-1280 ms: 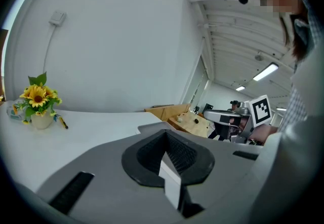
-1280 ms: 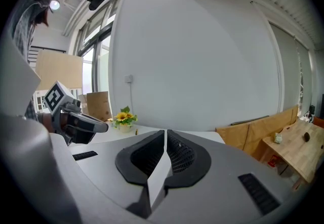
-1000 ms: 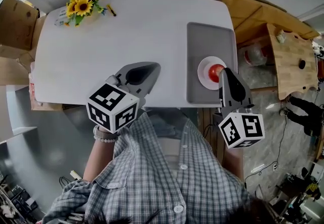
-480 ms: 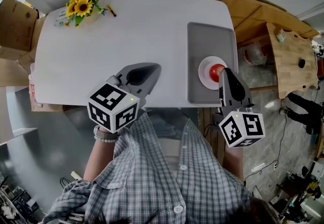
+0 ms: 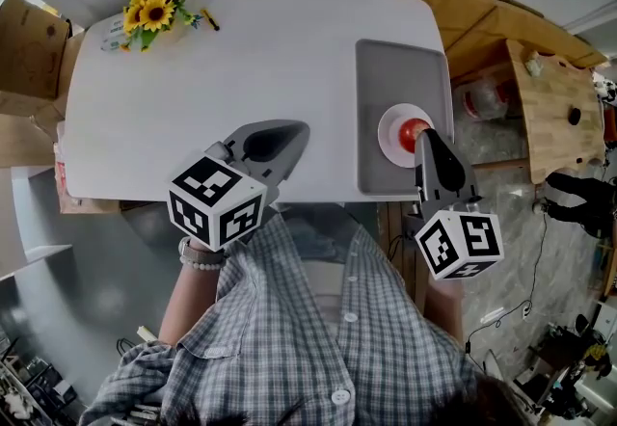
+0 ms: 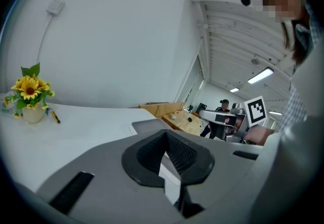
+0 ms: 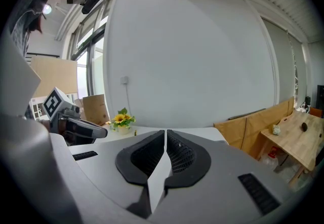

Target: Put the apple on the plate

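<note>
A red apple point(image 5: 411, 131) sits on a small white plate point(image 5: 389, 137), which rests on a grey tray point(image 5: 400, 77) at the right of the white table point(image 5: 241, 77). My right gripper point(image 5: 428, 139) hovers at the tray's near edge. Its tip overlaps the apple's near side, and its jaws are shut with nothing between them point(image 7: 166, 136). My left gripper point(image 5: 290, 135) hangs over the table's near edge, left of the tray, also shut and empty point(image 6: 166, 138). Neither gripper view shows the apple or the plate.
A pot of sunflowers point(image 5: 154, 10) and a pen point(image 5: 210, 19) stand at the table's far left corner. Cardboard boxes point(image 5: 29, 39) sit left of the table. Wooden boards and a bench point(image 5: 549, 106) lie to the right.
</note>
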`<state>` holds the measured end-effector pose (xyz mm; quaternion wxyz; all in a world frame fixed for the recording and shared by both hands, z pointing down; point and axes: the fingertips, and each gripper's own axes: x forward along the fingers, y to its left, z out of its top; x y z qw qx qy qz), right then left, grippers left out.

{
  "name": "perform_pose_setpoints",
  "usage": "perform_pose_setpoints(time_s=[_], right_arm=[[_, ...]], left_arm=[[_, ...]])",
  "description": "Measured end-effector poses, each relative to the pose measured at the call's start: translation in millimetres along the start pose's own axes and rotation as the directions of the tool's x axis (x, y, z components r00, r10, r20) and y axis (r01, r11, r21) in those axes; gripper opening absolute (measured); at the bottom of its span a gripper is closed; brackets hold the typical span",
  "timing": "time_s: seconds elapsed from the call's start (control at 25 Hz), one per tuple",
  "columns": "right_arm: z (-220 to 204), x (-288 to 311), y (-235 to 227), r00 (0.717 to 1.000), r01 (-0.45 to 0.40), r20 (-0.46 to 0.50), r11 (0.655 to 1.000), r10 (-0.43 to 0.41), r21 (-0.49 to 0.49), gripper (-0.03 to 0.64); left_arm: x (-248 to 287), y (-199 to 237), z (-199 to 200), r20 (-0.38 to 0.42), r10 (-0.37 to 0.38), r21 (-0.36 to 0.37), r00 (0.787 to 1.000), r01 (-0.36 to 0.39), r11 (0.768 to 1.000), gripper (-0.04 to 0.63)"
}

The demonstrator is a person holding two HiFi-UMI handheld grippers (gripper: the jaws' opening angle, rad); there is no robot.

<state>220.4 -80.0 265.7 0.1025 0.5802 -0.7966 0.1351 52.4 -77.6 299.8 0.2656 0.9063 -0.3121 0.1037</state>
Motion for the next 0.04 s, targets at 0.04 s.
perform_pose_setpoints(time_s=[0.04], right_arm=[[-0.2, 0.1, -0.1, 1.0, 0.0, 0.0, 1.0, 0.0, 0.0, 0.031]], left_arm=[[0.6, -0.4, -0.1, -0.001, -0.003, 0.0, 1.0, 0.003, 1.0, 0.009]])
